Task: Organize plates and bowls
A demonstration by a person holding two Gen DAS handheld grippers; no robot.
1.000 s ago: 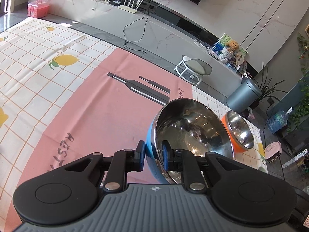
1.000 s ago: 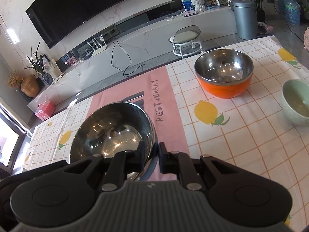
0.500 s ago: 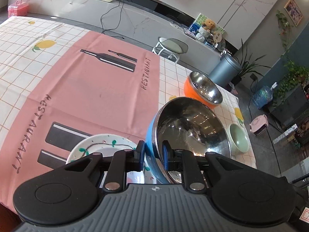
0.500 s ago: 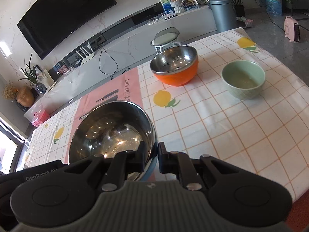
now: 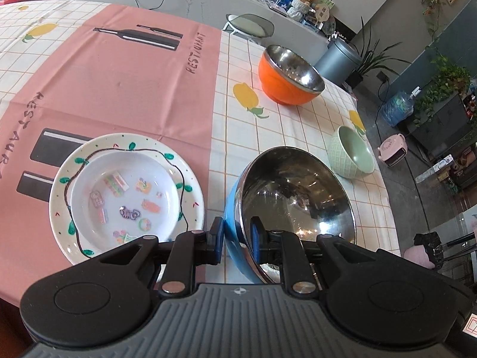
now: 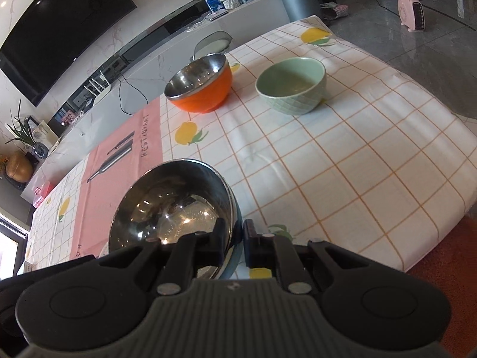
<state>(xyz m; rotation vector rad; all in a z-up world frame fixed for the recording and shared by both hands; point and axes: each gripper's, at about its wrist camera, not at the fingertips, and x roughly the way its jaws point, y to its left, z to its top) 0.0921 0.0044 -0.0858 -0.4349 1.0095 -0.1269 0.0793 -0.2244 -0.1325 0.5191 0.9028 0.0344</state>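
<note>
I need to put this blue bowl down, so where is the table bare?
Bare checked cloth lies in front of the green bowl and orange bowl, out to the right edge. It's crowded by the painted plate, close beside the blue bowl.

Blue bowl (image 5: 293, 205): steel interior, blue exterior. Orange bowl (image 5: 287, 74): steel interior; small bowl (image 5: 351, 156): pale green, lattice-textured. Plate (image 5: 126, 194): white, green leaf border; cloth (image 5: 119, 68): pink panel, orange grid, yellow lemons.

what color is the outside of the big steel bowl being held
Blue outside, on the steel-lined bowl; clearest in the left wrist view.
</note>
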